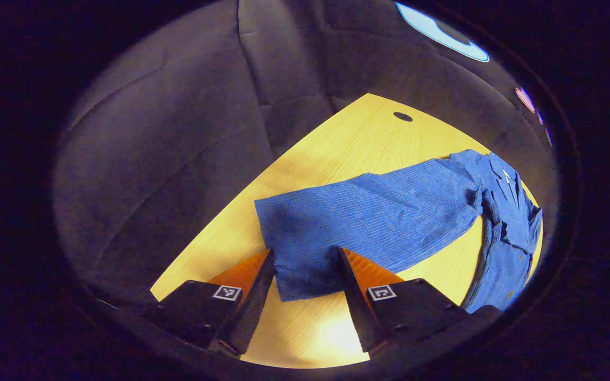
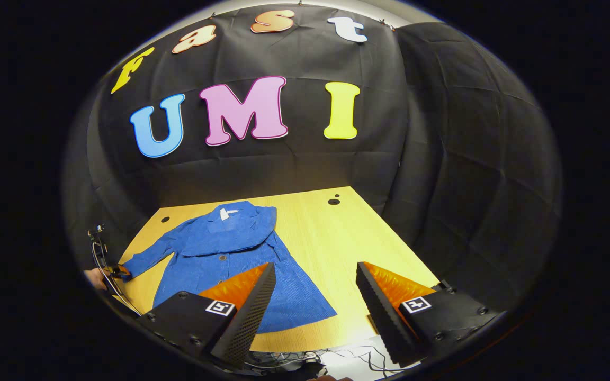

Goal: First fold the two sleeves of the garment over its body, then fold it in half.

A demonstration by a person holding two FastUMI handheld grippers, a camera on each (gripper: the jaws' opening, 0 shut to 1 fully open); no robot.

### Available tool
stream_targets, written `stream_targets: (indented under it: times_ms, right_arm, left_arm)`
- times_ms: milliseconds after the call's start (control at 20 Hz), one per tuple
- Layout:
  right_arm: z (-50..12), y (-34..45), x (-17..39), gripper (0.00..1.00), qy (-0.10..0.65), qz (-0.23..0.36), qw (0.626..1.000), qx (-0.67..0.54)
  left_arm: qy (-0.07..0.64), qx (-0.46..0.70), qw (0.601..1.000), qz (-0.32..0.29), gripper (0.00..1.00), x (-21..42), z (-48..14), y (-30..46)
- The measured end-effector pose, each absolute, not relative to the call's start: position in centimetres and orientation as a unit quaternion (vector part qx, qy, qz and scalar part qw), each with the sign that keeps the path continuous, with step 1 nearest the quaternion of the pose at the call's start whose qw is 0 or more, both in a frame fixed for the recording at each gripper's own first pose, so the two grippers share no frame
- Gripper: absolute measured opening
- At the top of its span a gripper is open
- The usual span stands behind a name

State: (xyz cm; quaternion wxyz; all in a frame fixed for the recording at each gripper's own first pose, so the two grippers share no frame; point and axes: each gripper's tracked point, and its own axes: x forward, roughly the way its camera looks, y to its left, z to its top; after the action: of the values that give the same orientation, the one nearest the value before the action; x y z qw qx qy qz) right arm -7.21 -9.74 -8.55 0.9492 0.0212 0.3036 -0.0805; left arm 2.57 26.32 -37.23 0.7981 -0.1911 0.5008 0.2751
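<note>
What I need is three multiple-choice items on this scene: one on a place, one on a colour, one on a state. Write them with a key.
1. Where does the cuff end of the outstretched sleeve lie?
A. Between the left gripper's fingers
B. Hanging off the table's edge
C. Tucked under the collar

2. What colour is the garment?
A. Red
B. White
C. Blue

3. How does the right gripper stand?
A. Shut on the hem
B. Open, with nothing held
C. Shut on a button

Key:
1. A: in the left gripper view the sleeve ends in the gap of the left gripper.
2. C: the garment is blue against the yellow table.
3. B: the right gripper has its fingers wide apart, with bare table showing between them.
</note>
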Motion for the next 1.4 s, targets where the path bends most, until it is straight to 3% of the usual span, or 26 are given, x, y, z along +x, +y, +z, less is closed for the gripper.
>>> stream_targets:
  times_ms: [50, 100, 300, 350, 400, 550, 700, 1000, 1400]
  right_arm:
    - [-8.5, -9.3, -7.0, 0.98, 0.302, -0.075, 0.950, 0.023]
    - [-8.3, -9.0, -7.0, 0.98, 0.301, -0.070, 0.951, 0.024]
    - [-8.6, -8.8, -5.7, 0.98, 0.304, -0.057, 0.951, 0.018]
    - [-8.7, -9.1, -5.4, 0.98, 0.303, -0.058, 0.951, 0.015]
    - [-8.8, -9.3, -5.3, 0.98, 0.304, -0.059, 0.951, 0.018]
    - [-9.3, -10.3, -4.6, 0.98, 0.307, -0.069, 0.949, 0.032]
    - [-9.8, -11.9, -4.1, 0.98, 0.309, -0.079, 0.947, 0.036]
    - [-11.5, -14.4, -2.9, 0.98, 0.312, -0.095, 0.943, 0.058]
    - [-14.6, -19.3, -4.6, 0.98, 0.331, -0.138, 0.929, 0.090]
  left_arm:
    - [0.503, -0.190, 0.803, 0.256, 0.69, 2.8, -37.3, 26.1]
    - [0.508, -0.186, 0.805, 0.246, 0.59, 2.9, -37.3, 26.2]
    - [0.505, -0.192, 0.815, 0.210, 0.05, 3.9, -37.2, 25.8]
    - [0.503, -0.193, 0.817, 0.204, 0.07, 3.6, -37.0, 25.9]
    - [0.505, -0.197, 0.815, 0.206, 0.00, 3.9, -37.0, 26.0]
    - [0.499, -0.230, 0.809, 0.211, 0.00, 4.2, -36.7, 25.3]
    - [0.447, -0.241, 0.837, 0.202, 0.00, 6.6, -33.0, 24.4]
    - [0.362, -0.183, 0.912, 0.063, 0.00, 17.4, -22.6, 12.6]
    - [0.350, -0.148, 0.917, -0.120, 0.00, 28.0, -17.5, -10.8]
